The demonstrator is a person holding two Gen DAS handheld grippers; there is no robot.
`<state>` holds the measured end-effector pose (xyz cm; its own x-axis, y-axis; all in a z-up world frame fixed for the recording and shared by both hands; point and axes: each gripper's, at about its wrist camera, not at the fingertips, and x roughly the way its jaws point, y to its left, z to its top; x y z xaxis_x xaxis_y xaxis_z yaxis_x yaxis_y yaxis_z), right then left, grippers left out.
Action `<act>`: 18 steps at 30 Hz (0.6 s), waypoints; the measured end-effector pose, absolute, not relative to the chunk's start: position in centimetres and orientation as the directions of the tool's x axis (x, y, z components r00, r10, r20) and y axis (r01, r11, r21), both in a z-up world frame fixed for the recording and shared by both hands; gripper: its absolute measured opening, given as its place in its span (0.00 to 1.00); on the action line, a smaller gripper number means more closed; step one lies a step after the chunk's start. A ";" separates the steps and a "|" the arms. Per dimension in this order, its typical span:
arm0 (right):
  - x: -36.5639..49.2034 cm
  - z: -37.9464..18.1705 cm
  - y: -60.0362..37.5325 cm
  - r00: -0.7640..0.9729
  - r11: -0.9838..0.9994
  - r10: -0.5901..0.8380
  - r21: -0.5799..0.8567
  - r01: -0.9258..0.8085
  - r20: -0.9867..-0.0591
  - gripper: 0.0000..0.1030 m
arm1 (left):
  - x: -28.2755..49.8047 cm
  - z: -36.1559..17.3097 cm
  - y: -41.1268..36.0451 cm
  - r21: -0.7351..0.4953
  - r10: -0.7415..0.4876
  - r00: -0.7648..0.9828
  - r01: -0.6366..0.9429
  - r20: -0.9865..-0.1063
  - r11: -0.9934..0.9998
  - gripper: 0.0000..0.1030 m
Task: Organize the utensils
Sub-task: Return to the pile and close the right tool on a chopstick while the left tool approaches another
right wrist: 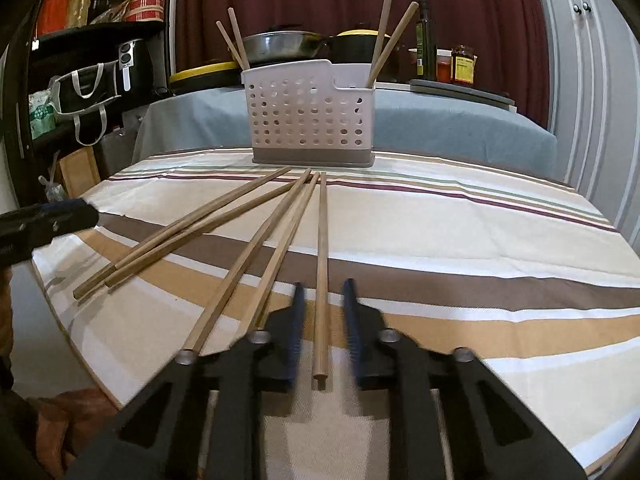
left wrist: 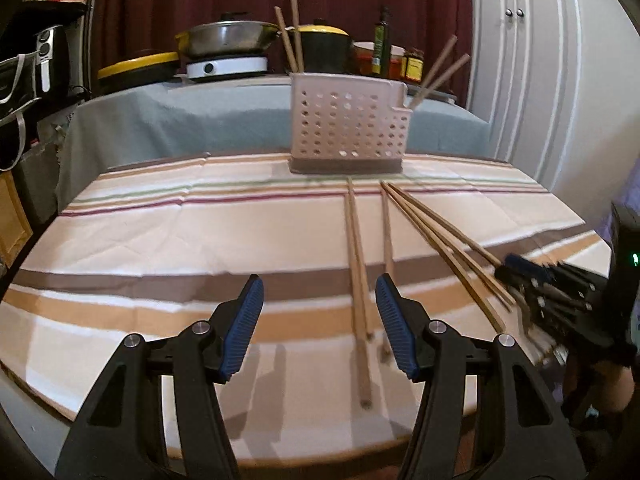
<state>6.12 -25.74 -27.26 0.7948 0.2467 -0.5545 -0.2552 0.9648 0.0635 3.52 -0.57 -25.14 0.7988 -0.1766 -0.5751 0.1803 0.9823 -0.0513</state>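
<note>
right gripper (right wrist: 320,320) gapes astride one chopstick (right wrist: 321,264); only left view shows left gripper (left wrist: 319,324) released.

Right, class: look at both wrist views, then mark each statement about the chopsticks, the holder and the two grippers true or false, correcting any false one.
1. The white holder stands upright on the striped cloth. True.
2. The holder is empty. False: chopsticks stand in it at both ends.
3. Five chopsticks lie loose on the cloth. True.
4. The right gripper is clamped shut on a chopstick. False: its jaws are open, with one chopstick lying between them.
5. The left gripper is open. True.
</note>
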 end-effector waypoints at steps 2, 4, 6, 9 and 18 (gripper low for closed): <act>6.1 -27.2 -25.8 0.798 0.967 0.238 0.061 -0.246 -0.554 0.10 | 3.2 -25.5 -1.1 -0.049 -0.186 0.790 0.195 -0.584 0.980 0.55; 6.0 -27.2 -26.0 0.800 0.969 0.232 0.061 -0.239 -0.554 0.08 | 2.9 -26.0 -1.5 -0.049 -0.198 0.779 0.211 -0.595 0.976 0.48; 5.9 -27.2 -26.1 0.801 0.971 0.226 0.061 -0.232 -0.554 0.08 | 2.9 -26.4 -1.7 -0.043 -0.201 0.767 0.221 -0.610 0.974 0.45; 5.8 -27.2 -26.2 0.802 0.972 0.221 0.059 -0.227 -0.554 0.08 | 3.0 -27.0 -1.8 -0.049 -0.206 0.751 0.226 -0.627 0.973 0.34; 5.8 -27.2 -26.2 0.803 0.972 0.221 0.061 -0.226 -0.554 0.08 | 2.9 -28.5 -1.4 -0.031 -0.183 0.745 0.213 -0.641 0.977 0.16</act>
<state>5.84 -26.21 -27.18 0.8025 0.2210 -0.5542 -0.2260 0.9722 0.0606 2.86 -1.44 -28.47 0.7454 -0.1829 -0.6411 0.2130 0.9766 -0.0310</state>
